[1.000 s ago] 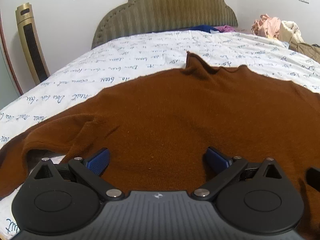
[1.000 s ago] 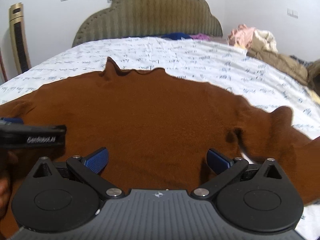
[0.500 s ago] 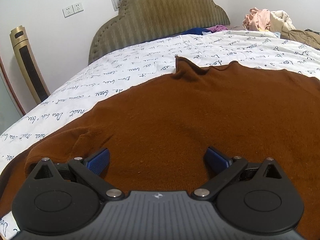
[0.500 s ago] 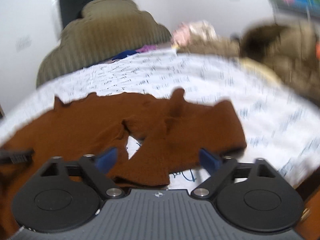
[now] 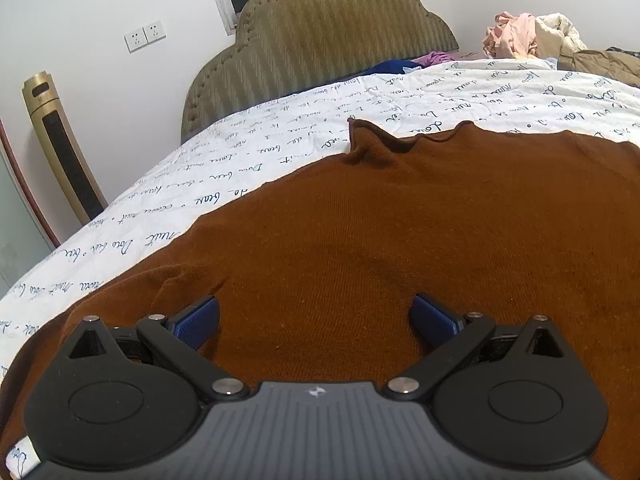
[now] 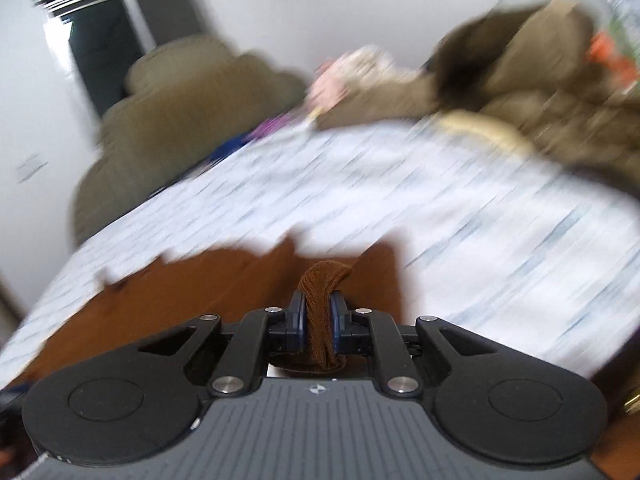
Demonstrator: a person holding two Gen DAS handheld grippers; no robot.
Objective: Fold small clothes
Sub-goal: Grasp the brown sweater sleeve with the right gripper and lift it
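Jaws: right gripper (image 6: pixel 318 322) pinches a sweater (image 5: pixel 400 232) fold; left gripper (image 5: pixel 316 316) gapes wide above it.

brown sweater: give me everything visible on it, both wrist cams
The brown sweater is a rust-brown fine knit lying spread flat on the script-printed white bedsheet. Its collar stands up crumpled at the far edge, and a sleeve with a few wrinkles trails off to the left. The left tool hovers open over the body, contact unclear. The right tool is shut on a bunched fold of the knit; that view is motion-blurred.
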